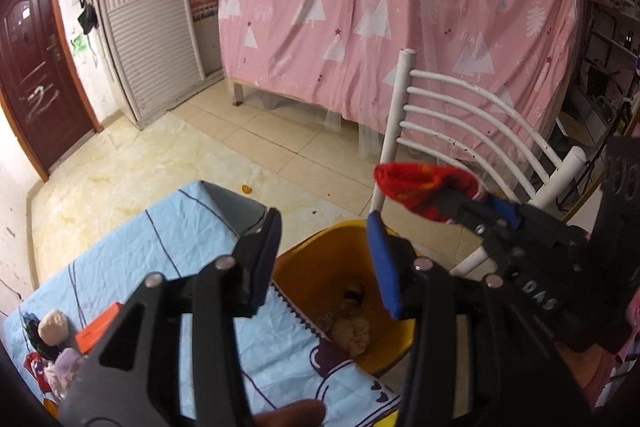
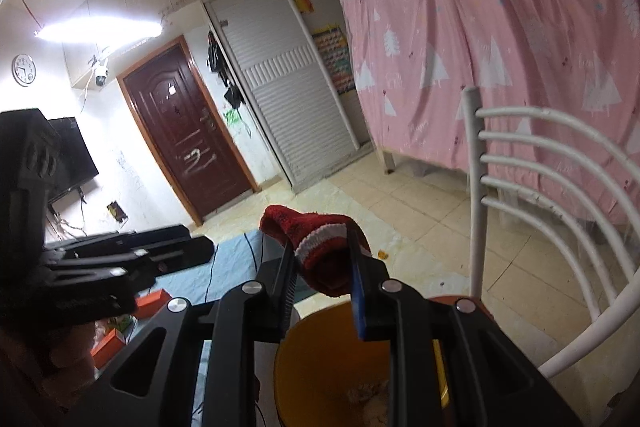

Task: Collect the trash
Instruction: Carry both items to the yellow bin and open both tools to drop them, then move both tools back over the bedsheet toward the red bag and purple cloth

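Above yellow bin, red sock clamped between right hand-held gripper fingers

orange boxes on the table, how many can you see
2 in the right wrist view: one orange box lies by the left gripper, another orange box lies nearer the camera. More may be hidden behind the grippers.

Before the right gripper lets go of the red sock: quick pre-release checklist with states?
1. Right gripper clamped on red sock: ok.
2. Sock above yellow bin opening: cannot tell; in the left wrist view it looks nearer the rim.
3. Bin has room: ok, only some crumpled trash at the bottom.
4. Left gripper empty, jaws open: ok.
5. White chair clear of the drop: ok, behind the bin.
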Demonstrator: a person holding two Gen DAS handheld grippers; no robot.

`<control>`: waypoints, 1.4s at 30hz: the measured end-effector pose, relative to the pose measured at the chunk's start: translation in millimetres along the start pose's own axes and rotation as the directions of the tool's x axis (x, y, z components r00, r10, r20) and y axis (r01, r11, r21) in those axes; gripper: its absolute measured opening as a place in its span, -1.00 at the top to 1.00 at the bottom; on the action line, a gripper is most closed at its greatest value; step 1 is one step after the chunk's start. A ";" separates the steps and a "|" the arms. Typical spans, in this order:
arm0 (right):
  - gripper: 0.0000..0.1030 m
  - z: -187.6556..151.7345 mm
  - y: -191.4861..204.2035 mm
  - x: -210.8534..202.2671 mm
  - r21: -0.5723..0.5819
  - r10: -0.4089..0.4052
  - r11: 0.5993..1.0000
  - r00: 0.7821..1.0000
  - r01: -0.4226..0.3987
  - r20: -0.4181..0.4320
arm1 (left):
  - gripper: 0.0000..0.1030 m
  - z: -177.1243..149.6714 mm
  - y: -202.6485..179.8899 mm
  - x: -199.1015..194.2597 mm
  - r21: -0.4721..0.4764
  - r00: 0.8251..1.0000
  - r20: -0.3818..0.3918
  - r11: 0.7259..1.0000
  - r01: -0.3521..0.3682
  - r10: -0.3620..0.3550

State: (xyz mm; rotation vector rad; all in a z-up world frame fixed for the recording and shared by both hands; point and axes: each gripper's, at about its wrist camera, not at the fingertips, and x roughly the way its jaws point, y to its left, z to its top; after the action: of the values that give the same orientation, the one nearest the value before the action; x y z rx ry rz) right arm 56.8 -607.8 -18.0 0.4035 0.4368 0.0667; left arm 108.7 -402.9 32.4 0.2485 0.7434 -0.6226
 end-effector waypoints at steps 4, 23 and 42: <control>0.30 -5.4 8.4 13.1 -0.011 -0.013 1.000 0.999 0.012 -0.048 | 0.19 0.1 9.2 -5.7 -0.027 1.000 0.003 1.000 -0.007 0.007; -0.11 -5.7 86.8 25.5 -0.128 0.034 0.991 0.996 -0.045 -0.084 | 0.18 -20.9 73.4 -65.3 -0.150 0.997 0.066 0.988 -0.020 0.030; -0.21 -34.1 223.9 73.0 -0.280 0.164 0.933 0.959 -0.227 -0.232 | 0.14 -90.9 211.7 -130.5 -0.354 0.977 0.055 0.919 -0.174 0.206</control>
State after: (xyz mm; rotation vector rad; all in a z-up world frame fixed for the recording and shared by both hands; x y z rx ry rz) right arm 113.5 -378.7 12.8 0.1340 0.5797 0.3699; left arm 113.1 -139.3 57.3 -0.0352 0.7179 -0.3069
